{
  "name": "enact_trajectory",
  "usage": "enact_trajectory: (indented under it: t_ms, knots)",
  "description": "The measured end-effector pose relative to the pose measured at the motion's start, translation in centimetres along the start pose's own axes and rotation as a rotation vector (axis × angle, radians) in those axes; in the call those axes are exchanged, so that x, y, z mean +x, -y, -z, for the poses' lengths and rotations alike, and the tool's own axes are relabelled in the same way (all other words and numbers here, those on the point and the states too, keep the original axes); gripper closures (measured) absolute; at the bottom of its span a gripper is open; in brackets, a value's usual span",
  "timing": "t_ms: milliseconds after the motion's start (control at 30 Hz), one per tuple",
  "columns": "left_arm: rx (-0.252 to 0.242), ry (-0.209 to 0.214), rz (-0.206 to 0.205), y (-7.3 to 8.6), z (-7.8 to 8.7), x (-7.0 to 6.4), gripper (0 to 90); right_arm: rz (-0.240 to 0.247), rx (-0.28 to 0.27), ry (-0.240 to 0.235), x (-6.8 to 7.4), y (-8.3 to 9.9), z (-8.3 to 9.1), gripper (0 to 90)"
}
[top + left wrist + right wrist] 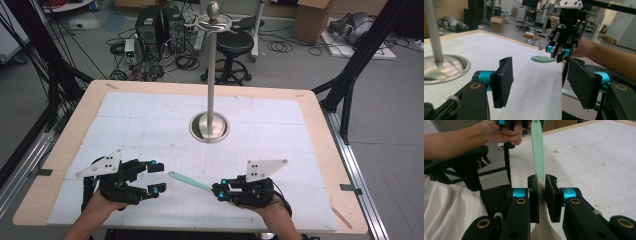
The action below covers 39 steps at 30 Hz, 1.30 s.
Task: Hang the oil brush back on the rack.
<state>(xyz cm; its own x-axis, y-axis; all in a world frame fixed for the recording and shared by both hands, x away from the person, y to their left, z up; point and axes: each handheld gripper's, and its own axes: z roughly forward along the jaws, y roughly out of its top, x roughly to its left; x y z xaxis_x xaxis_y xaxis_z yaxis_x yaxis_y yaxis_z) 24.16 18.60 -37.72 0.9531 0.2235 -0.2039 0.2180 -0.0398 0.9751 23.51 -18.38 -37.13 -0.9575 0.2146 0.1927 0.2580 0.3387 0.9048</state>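
A mint-green utensil (189, 181) with a long handle juts up and to the left from my right gripper (220, 190), just above the white mat. In the right gripper view the right gripper (542, 195) is shut on the utensil (537, 150) where its green handle meets a wider cream end. My left gripper (159, 177) is open and holds nothing, a short way left of the handle's tip. In the left gripper view the left gripper (541, 82) has its pads wide apart, and the utensil's tip (543, 59) points towards it from the other gripper.
A metal stand rises from a round base (210, 127) at the middle of the mat, its pole (212, 75) topped by a ring of hooks. The wooden table edge (320, 115) frames the mat. A stool (233, 47), computer towers and cables are on the floor beyond.
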Motion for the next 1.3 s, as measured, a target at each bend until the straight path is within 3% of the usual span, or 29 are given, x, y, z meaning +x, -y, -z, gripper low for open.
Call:
enact_trajectory:
  t_ms: [233,467,1033,1300]
  knots:
    - [0.01,0.086,-0.018,0.1,-0.8,-0.6,44.7,0.011,-0.008,-0.076,0.4,0.0,-0.5,82.6]
    - [0.019,0.134,-0.029,0.3,-1.7,-0.9,53.0,-0.001,-0.012,-0.118,0.2,0.1,-0.8,82.6]
    - [-0.024,0.174,-0.058,0.0,-1.8,-1.2,72.9,-0.015,-0.056,-0.185,0.0,0.4,-1.1,82.4]
    - [-0.025,0.182,-0.047,-0.1,-1.8,-1.1,74.0,-0.016,-0.055,-0.185,-0.1,0.4,-1.2,82.3]
